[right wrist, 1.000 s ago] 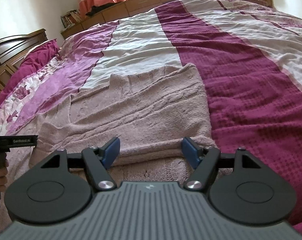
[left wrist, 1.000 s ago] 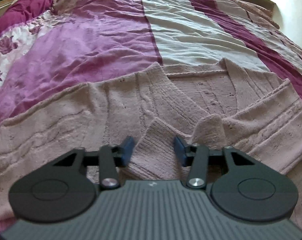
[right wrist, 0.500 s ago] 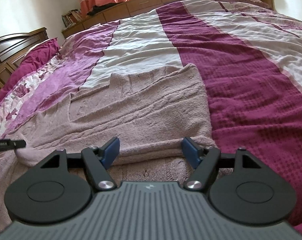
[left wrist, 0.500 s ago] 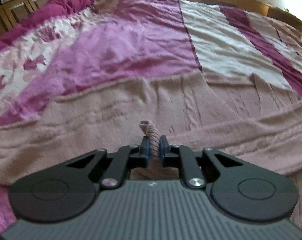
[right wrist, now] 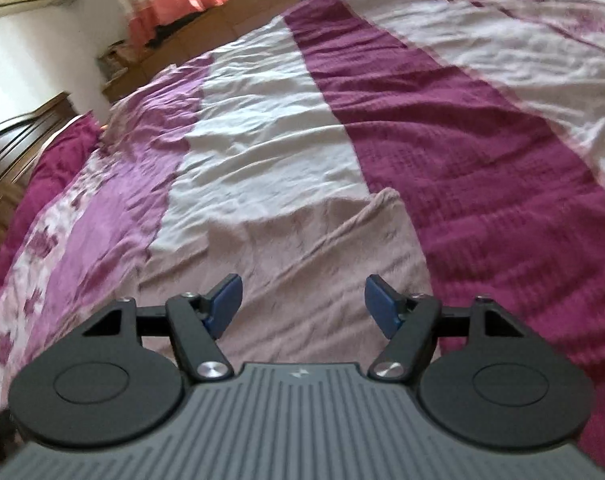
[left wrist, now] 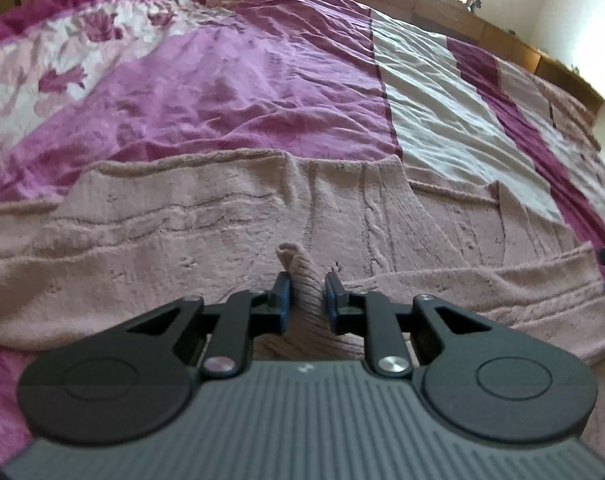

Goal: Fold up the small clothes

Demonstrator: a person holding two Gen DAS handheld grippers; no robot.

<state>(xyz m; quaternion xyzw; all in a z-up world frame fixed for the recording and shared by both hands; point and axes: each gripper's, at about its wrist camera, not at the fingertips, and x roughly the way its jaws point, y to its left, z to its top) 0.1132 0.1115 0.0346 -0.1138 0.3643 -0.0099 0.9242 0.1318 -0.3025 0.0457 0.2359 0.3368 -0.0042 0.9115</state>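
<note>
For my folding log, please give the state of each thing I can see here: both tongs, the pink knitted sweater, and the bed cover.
Left tongs: shut on a ribbed part of the sweater, which is bunched between the pads.
Right tongs: open, nothing between the pads, above the sweater.
Pink knitted sweater: spread on the bed, partly folded.
Bed cover: spread out, wrinkled.

Both grippers same build: left gripper (left wrist: 305, 298), right gripper (right wrist: 301, 306). Black linkages, blue pads (right wrist: 224, 303), 2 silver screws (right wrist: 212, 370), ribbed grey body.
</note>
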